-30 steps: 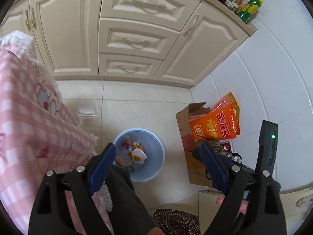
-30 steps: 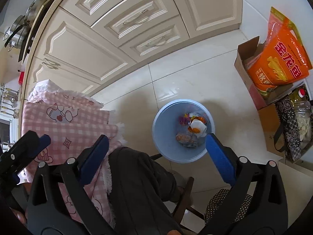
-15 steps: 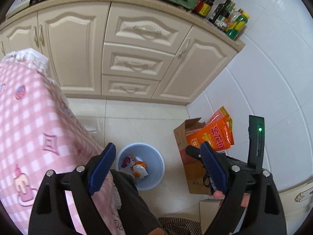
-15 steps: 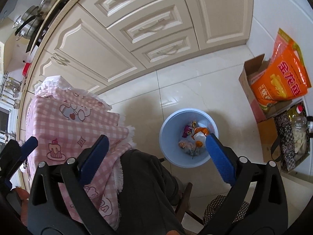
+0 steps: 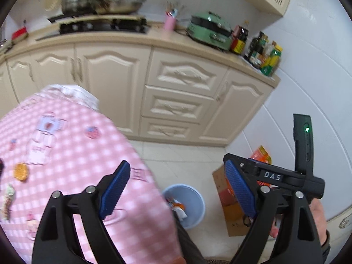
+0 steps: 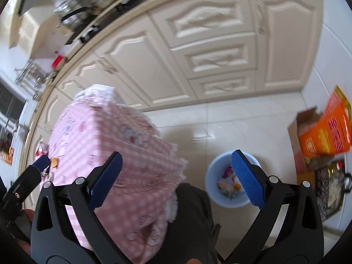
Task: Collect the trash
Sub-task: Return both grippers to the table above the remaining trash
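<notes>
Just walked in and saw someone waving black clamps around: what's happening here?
A person is clearing trash off a table with a pink checked cloth. Both the left tongs and the right tongs are open and empty. Wrappers already lie in the blue bin on the floor; an orange wrapper is among the scraps on the cloth.

light: bright, even daylight | glare: white sheen on the floor tiles (image 6: 204, 135) just beyond the blue bin (image 6: 214, 195) | shadow: soft, under the pink checked tablecloth (image 6: 123, 154) | blur: motion smear on cabinets (image 5: 176, 101), stove pots, tablecloth in both views | sharp: gripper fingers (image 5: 114, 187) | edges: fisheye bending, black vignette corners
</notes>
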`<state>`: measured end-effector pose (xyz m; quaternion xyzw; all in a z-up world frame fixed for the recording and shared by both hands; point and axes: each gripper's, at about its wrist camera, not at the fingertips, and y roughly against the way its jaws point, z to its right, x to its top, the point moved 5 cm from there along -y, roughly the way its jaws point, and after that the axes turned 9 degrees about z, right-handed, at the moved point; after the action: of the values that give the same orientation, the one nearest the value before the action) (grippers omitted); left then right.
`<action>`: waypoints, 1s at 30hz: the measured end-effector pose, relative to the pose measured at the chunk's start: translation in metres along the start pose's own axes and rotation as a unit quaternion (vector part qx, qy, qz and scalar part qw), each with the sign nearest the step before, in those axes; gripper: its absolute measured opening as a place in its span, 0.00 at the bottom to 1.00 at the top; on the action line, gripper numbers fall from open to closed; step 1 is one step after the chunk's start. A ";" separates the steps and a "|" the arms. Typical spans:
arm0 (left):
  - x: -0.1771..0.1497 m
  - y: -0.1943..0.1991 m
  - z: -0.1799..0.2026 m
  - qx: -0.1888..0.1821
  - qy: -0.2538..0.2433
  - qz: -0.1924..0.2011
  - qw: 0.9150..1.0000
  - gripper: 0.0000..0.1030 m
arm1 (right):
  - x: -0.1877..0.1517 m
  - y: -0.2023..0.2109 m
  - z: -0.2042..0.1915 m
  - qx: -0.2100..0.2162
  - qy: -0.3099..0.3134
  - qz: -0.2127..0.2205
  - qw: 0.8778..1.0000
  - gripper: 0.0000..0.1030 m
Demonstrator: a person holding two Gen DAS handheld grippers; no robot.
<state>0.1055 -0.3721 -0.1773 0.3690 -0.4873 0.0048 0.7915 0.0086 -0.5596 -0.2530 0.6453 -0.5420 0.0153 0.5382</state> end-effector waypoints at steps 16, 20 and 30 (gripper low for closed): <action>0.035 0.144 -0.130 0.198 0.028 0.124 0.972 0.91 | 0.015 0.014 -0.227 0.153 0.172 0.034 0.973 0.94; 0.034 0.180 -0.161 0.248 0.046 0.144 0.957 0.92 | 0.009 0.026 -0.292 0.188 0.227 0.058 0.954 0.94; 0.015 0.251 -0.219 0.330 0.052 0.205 0.920 0.92 | -0.020 0.038 -0.385 0.238 0.301 0.085 0.920 0.94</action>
<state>0.1888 -0.0655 -0.0757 0.5002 -0.4810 0.3471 0.6309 0.1902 -0.2660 -0.0778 0.6710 -0.3872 0.3827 0.5033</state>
